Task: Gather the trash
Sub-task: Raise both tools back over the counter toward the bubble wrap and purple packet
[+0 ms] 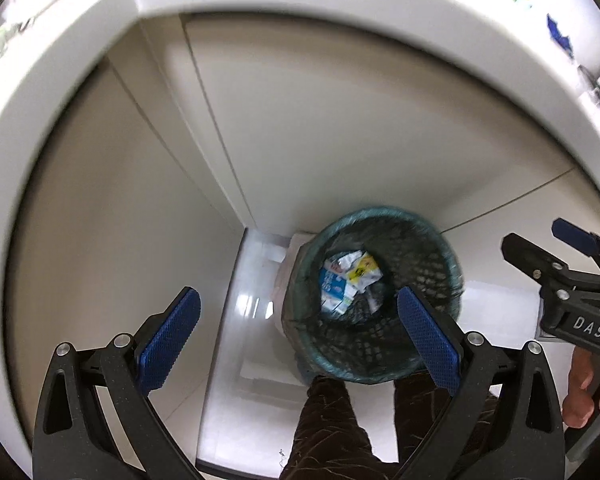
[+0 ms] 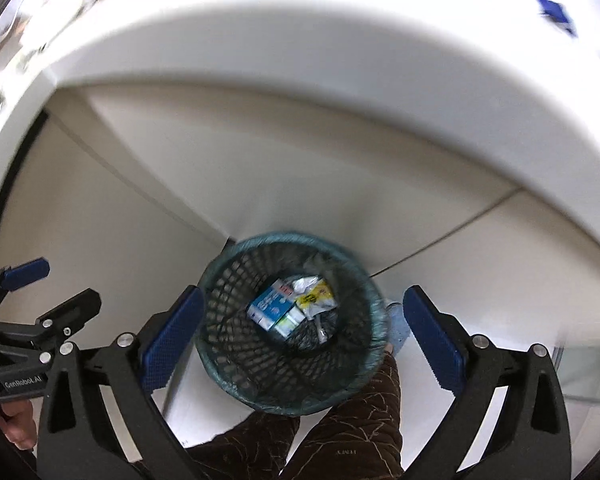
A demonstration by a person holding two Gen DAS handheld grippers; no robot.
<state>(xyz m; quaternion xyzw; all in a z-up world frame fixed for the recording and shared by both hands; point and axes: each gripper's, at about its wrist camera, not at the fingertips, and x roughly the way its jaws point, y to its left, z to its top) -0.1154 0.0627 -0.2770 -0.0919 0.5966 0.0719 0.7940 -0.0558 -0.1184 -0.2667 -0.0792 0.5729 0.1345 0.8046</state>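
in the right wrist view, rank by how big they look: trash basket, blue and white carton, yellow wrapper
1. trash basket, clearly the largest
2. blue and white carton lying inside it
3. yellow wrapper, smallest, though partly crumpled and blurred, so its margin under the carton is unsure

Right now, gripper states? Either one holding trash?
Left gripper: open, holding nothing, above the trash bin.
Right gripper: open, holding nothing, above the same bin.
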